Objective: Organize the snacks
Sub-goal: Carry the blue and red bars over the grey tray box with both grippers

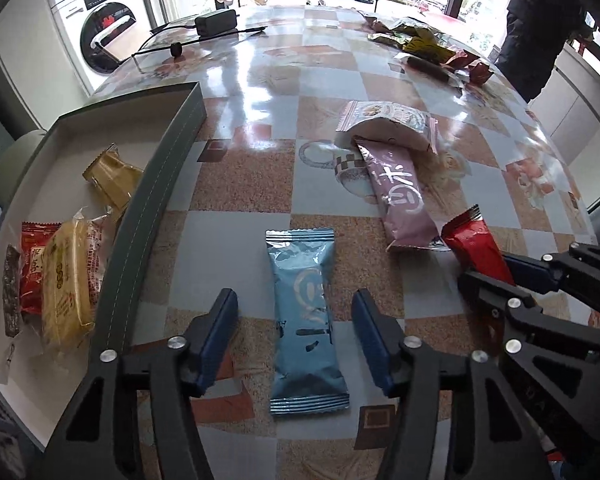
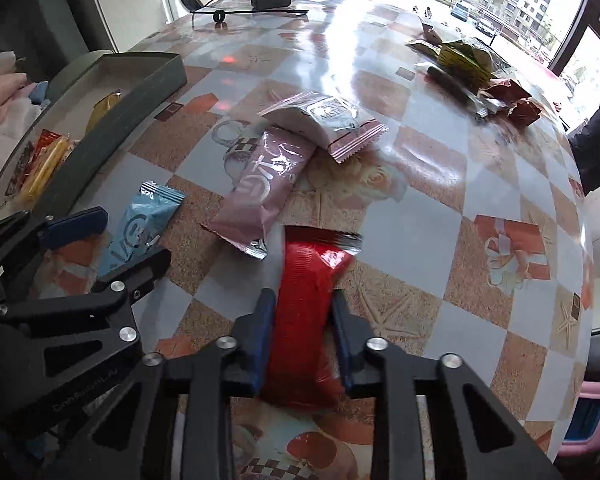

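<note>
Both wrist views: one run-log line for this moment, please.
left gripper: open, straddling blue pack | right gripper: shut on red pack | box: holds snacks

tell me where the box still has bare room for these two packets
The far half of the box is mostly bare: white floor beyond the gold packet, up to the far wall. The near end is crowded with the red packet, the yellow bar and a dark strip side by side.
</note>
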